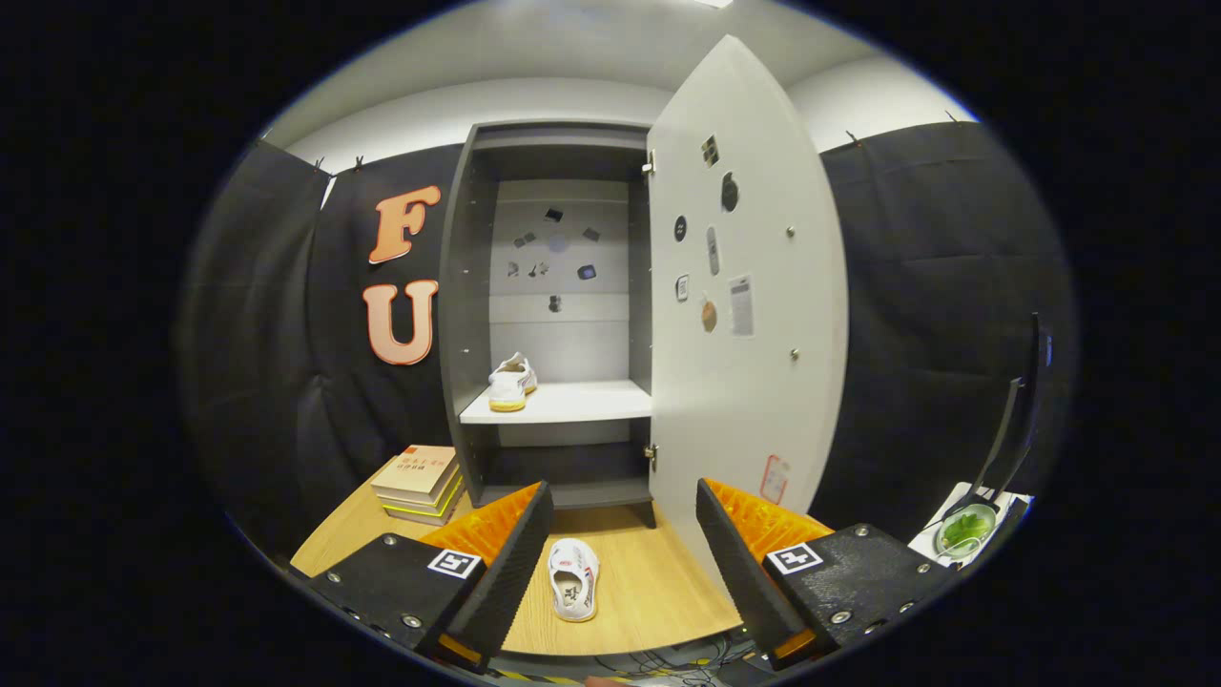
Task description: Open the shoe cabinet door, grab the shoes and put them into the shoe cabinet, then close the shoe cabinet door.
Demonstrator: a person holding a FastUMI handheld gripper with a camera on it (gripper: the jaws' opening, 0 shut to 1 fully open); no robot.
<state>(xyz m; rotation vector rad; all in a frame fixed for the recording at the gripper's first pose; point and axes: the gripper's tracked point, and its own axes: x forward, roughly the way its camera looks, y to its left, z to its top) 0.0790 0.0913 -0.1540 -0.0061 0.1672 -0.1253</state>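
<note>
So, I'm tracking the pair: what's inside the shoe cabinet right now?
One white shoe sits on the shoe cabinet's middle shelf, left side. The lower compartment is too dark to judge. The second shoe lies on the table between the open gripper's fingers.

a staged recording booth, not a lived-in home: black cloth (935, 315) is clipped up as walls below a plain white upper wall. a lone shoe cabinet (558, 315) stands on a wooden table (649, 582), its door (749, 286) open and dotted with small stickers. cables (668, 663) run below the table edge, and a stack of books (420, 485) rests beside the cabinet.
</note>
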